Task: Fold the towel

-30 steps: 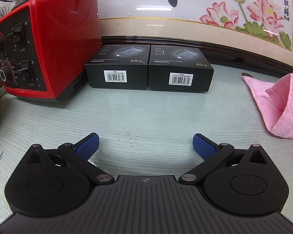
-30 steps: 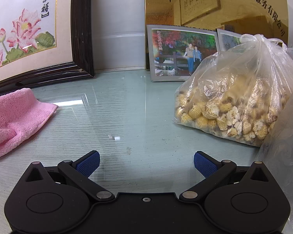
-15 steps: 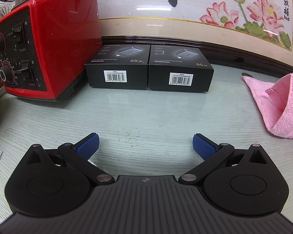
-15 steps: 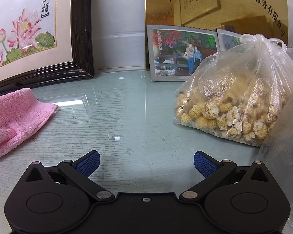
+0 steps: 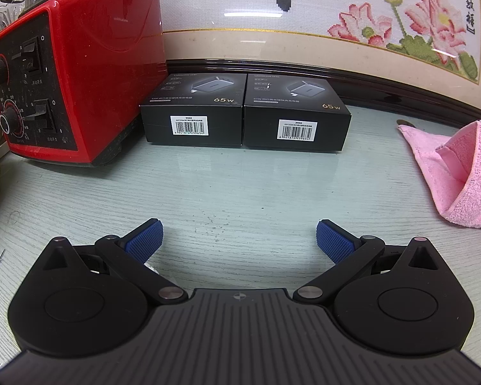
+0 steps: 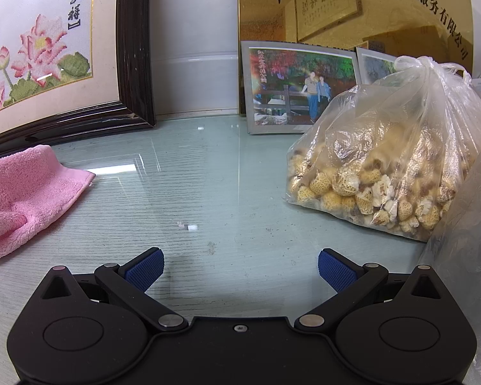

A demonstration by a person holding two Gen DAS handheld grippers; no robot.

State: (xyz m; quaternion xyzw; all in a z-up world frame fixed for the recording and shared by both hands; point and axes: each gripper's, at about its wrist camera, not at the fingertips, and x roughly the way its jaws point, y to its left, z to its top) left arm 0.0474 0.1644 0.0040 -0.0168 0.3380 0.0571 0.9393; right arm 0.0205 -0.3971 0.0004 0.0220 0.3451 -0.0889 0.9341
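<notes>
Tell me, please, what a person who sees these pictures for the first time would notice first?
The big red appliance at the far left of the table draws the eye, with two black boxes side by side next to it. The pink towel lies rumpled between the two views, untouched, while the left gripper and the right gripper are both open over bare table. A clear bag of pale dried mushrooms sits on the right.
</notes>
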